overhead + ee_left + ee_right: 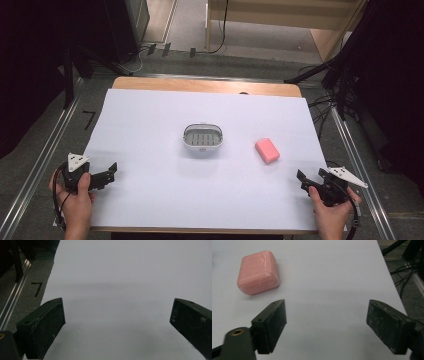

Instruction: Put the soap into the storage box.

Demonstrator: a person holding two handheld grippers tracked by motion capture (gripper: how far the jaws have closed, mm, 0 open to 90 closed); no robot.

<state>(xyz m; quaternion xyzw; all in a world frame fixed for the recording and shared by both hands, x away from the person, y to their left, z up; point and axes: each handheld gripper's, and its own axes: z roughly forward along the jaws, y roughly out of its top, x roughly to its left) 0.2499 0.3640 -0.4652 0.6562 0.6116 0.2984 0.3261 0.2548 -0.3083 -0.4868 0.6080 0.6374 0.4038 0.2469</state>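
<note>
1. left gripper (111,169), lower left of the frame, jaws apart, empty.
2. right gripper (302,177), lower right, jaws apart, empty.
3. pink soap (267,150) on the table (150,130), right of the centre soap dish (202,137).

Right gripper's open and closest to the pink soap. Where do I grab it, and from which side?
Probably take the pink soap across its shorter width, right gripper coming from above. It lies flat on the white sheet, apart from the dish, its long rounded sides exposed.

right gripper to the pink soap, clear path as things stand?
Probably yes. The right gripper is open and empty, and the pink soap lies alone on the white sheet, ahead and to its left, with nothing between them. The soap dish stands apart.
</note>
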